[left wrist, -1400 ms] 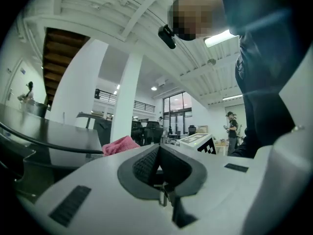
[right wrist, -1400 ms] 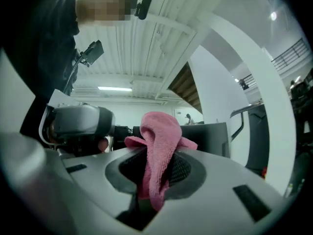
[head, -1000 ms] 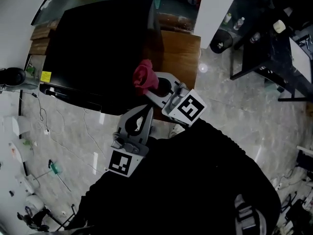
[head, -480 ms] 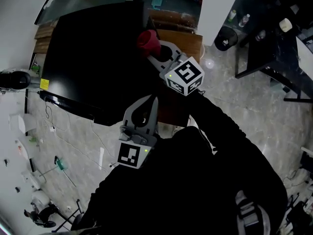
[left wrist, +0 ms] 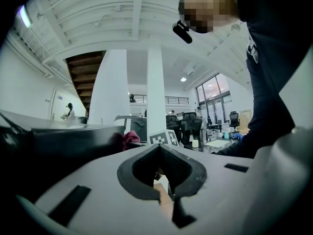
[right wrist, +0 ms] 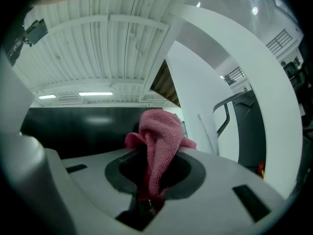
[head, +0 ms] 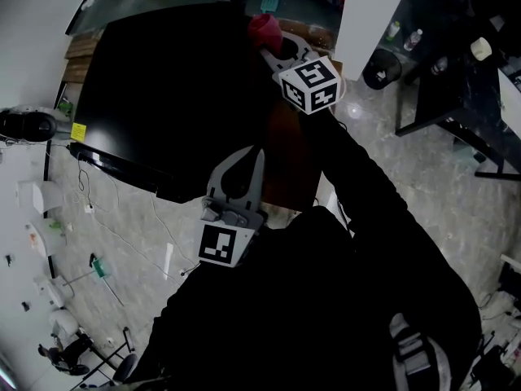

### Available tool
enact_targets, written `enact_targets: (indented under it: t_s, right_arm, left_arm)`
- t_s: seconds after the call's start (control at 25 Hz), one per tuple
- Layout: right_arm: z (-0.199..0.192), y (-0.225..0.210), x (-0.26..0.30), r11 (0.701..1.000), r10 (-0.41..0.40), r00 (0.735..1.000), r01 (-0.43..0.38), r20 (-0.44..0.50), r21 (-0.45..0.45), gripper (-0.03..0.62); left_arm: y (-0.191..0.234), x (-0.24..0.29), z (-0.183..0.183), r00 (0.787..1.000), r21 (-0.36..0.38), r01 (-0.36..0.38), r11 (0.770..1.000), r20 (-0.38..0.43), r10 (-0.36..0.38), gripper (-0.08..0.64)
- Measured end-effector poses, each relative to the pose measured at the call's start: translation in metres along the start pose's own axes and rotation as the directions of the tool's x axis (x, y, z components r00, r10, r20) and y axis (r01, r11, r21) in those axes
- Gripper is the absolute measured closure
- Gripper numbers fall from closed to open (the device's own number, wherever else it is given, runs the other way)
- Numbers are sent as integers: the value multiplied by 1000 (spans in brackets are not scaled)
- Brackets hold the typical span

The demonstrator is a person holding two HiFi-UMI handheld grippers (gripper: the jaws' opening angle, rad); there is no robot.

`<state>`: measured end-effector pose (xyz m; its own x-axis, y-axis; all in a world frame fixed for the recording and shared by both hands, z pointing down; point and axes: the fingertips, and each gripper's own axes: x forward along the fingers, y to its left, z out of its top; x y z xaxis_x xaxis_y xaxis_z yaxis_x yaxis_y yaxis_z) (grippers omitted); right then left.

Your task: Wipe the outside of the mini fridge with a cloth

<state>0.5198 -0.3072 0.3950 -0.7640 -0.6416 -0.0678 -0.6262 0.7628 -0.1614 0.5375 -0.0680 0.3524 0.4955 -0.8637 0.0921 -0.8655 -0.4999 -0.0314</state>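
Note:
The mini fridge [head: 163,80] is a large black box filling the upper left of the head view. My right gripper [head: 273,43] is shut on a pink cloth [head: 264,29] at the fridge's far right top corner, and its marker cube [head: 309,84] faces the camera. In the right gripper view the cloth [right wrist: 159,141] bunches out of the jaws against the glossy black fridge [right wrist: 73,126]. My left gripper [head: 247,160] is shut and holds nothing, close to the fridge's near right corner. Its own view shows the fridge [left wrist: 58,136] on the left and the cloth [left wrist: 129,138] farther off.
A brown wooden cabinet [head: 289,149] stands against the fridge's right side, under my right arm. A white column [head: 366,15], a black bin [head: 378,70] and a black desk [head: 456,72] stand to the right. Cables [head: 98,218] trail over the marble floor on the left.
My right gripper has carried the pink cloth away from me along the fridge's right edge, from the middle to the far corner. The left gripper has hardly moved.

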Motion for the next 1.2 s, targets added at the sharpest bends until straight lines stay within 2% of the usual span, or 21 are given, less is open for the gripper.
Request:
enact_targets:
  t_s: [0.08,0.16,0.32,0.52,0.68,0.84,1.0,1.2]
  right_arm:
    - [1,-4,-6,1000,-17,1000,17,4,23,508]
    - [4,1,-25,1000,-27,999,27,29,9,508]
    - [-8,28,-80,999,-24,999,25,48,-19,506]
    - [-50,82,-138,1000,10,999,-10,32,1,506]
    - [-102,123,-168,999,26,999,-24,-46,41,506]
    - [-152,171,-176,994,96,985,-88,-141,65,506]
    - [-185,207,-167,985,159,972,-145,-173,93,506]
    - [-215,220,-147,983,174,965,-158,-197,91,506]
  left_arm:
    - [2,-5,7,1000,-7,-14,1000,25,15,558]
    - [1,-11,10,999,1,-14,1000,46,14,558]
    - [-3,-20,-5,999,-5,29,1000,35,-29,558]
    - [-16,-31,-38,993,-23,110,994,41,-109,558]
    - [-27,-49,-83,988,-81,153,985,7,-153,558]
    - [-25,-69,-131,985,-138,131,982,-92,-145,558]
    - [-18,-78,-152,986,-161,109,981,-107,-127,558]
    - [-3,-90,-174,989,-156,56,986,-128,-76,558]
